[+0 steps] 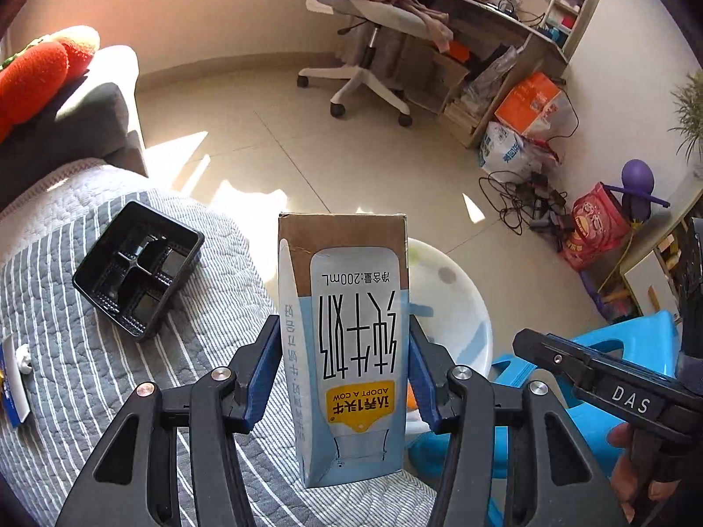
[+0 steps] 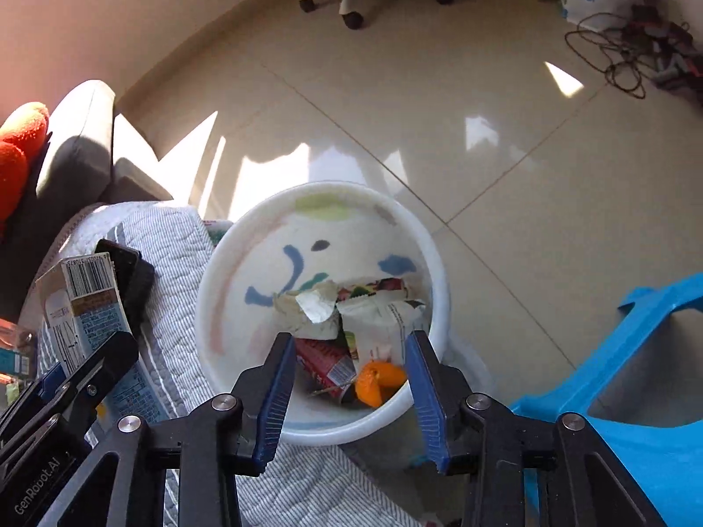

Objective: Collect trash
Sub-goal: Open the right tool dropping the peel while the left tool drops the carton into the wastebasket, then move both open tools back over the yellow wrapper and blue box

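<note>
Milk carton [image 1: 347, 347] clamped upside down between the blue pads of the left gripper [image 1: 345, 377], both pads pressed flat on its sides, carried above the striped quilt [image 1: 211, 307] at the bed edge. Right gripper [image 2: 349, 388] has its jaws apart with nothing between them, hovering over the white bin [image 2: 219, 290] on the tiled floor [image 2: 505, 153]. Bin contents: crumpled wrappers [image 2: 373, 307], a red packet [image 2: 325, 358], orange peel [image 2: 378, 380]. Bin sits just beside the bed, with a blue plastic stool [image 2: 637, 395] on its other side. Black compartment tray [image 1: 138, 270] lies on the quilt, left of the carton, apart from it. Farther out: grey sofa arm [image 1: 88, 127], white office chair [image 1: 373, 44], cluttered desk [image 1: 505, 13], tangled cables [image 1: 523, 202].
</note>
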`<state>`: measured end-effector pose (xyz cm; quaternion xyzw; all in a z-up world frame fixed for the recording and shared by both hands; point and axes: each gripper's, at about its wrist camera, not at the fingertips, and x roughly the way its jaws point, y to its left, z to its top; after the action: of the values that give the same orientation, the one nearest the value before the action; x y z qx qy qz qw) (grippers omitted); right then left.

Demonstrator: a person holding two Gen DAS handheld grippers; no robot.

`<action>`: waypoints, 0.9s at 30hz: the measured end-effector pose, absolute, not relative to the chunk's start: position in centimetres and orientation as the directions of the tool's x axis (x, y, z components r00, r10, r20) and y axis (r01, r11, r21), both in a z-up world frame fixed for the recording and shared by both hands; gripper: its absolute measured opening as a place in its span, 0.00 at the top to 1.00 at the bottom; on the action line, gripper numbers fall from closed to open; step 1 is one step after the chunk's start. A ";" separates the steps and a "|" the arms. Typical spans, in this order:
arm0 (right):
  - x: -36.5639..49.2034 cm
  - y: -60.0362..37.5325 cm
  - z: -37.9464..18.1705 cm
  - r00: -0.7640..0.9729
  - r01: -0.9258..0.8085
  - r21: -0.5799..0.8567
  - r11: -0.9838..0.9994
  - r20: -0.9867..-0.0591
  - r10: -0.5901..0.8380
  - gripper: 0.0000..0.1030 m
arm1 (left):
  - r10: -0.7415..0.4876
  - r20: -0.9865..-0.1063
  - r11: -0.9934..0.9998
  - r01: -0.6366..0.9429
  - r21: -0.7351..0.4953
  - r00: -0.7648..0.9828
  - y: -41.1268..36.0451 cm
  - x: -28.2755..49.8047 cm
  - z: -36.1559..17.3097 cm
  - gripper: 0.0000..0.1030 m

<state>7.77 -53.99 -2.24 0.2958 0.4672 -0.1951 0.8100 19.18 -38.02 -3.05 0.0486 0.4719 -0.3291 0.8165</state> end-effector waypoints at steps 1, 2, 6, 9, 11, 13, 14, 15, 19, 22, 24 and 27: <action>7.4 -54.2 -2.1 0.487 0.596 0.288 0.750 -0.872 -0.052 0.53 | -0.498 -0.800 0.775 0.586 -0.236 0.336 -38.5 19.3 -3.1 0.46; 7.1 -54.4 -2.0 0.484 0.601 0.279 0.749 -0.873 -0.063 0.53 | -0.506 -0.795 0.771 0.588 -0.243 0.335 -38.9 19.3 -3.2 0.46; 6.3 -55.3 -2.3 0.474 0.617 0.274 0.737 -0.878 -0.070 0.53 | -0.573 -0.757 0.735 0.605 -0.306 0.313 -40.0 20.0 -3.4 0.45; 5.8 -55.7 -2.3 0.471 0.628 0.278 0.727 -0.879 -0.071 0.50 | -0.543 -0.780 0.752 0.594 -0.286 0.312 -40.1 20.3 -3.8 0.27; 5.7 -55.8 -2.1 0.475 0.630 0.282 0.724 -0.877 -0.072 0.43 | -0.525 -0.784 0.764 0.591 -0.260 0.333 -39.5 20.2 -3.7 0.21; 5.7 -55.6 -1.9 0.480 0.628 0.284 0.725 -0.874 -0.073 0.40 | -0.492 -0.796 0.779 0.586 -0.223 0.352 -38.8 20.2 -3.7 0.15; 5.8 -55.5 -1.8 0.481 0.625 0.283 0.727 -0.873 -0.074 0.38 | -0.474 -0.803 0.789 0.579 -0.205 0.361 -38.2 20.2 -3.6 0.12; 5.9 -55.3 -1.7 0.482 0.623 0.281 0.730 -0.873 -0.076 0.37 | -0.465 -0.805 0.794 0.576 -0.194 0.369 -37.6 20.2 -3.5 0.11; 6.3 -54.3 -1.3 0.483 0.612 0.276 0.741 -0.872 -0.074 0.33 | -0.442 -0.807 0.806 0.568 -0.166 0.391 -34.7 20.1 -3.0 0.10; 6.9 -53.2 -1.1 0.486 0.598 0.271 0.754 -0.871 -0.073 0.32 | -0.433 -0.805 0.816 0.557 -0.158 0.405 -32.1 20.0 -2.6 0.06; 7.5 -52.4 -0.9 0.485 0.590 0.261 0.764 -0.871 -0.076 0.31 | -0.418 -0.807 0.826 0.545 -0.145 0.418 -30.1 19.9 -2.4 0.04; 8.3 -51.0 -0.8 0.483 0.577 0.253 0.777 -0.873 -0.074 0.29 | -0.394 -0.805 0.843 0.523 -0.125 0.443 -27.1 19.8 -2.0 0.00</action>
<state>8.32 -50.98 -0.80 0.2686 0.4681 -0.1988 0.8181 19.79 -27.05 -2.04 0.0710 0.4528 -0.2709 0.8465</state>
